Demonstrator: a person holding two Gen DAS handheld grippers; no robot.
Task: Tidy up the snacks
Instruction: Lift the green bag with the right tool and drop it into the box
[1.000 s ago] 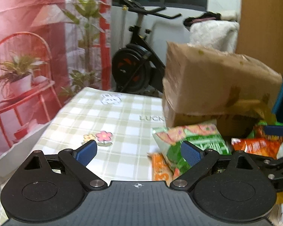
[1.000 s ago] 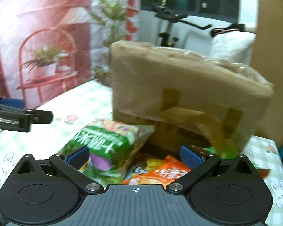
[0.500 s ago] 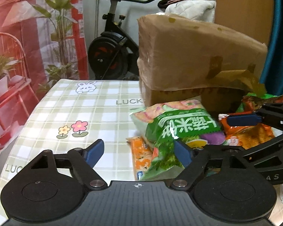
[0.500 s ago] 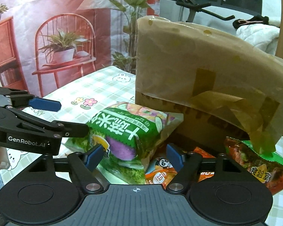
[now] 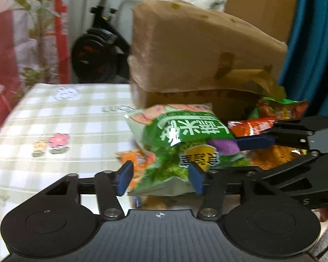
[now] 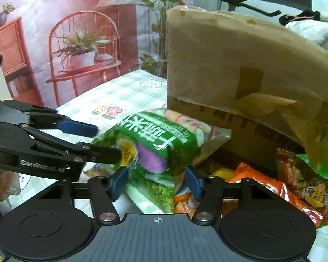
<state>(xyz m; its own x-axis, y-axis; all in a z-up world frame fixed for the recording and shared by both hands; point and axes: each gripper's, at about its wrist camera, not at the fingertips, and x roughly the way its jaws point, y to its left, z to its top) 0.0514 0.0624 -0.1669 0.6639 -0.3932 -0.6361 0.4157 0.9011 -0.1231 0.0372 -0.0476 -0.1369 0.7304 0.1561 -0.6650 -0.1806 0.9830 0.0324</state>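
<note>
On the checked tablecloth (image 5: pixel 81 109), before the cardboard box (image 6: pixel 240 69), both the left gripper (image 5: pixel 159 178) and right gripper (image 6: pixel 156 181) are closing around, not yet pressing, the green snack bag (image 6: pixel 155 144); sorting seems barely begun, orange packets (image 6: pixel 262 185) still loose.

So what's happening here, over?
Left claw and right claw both closing around the green crinkly snack bag. Orange packets beneath; taped cardboard box behind.
</note>
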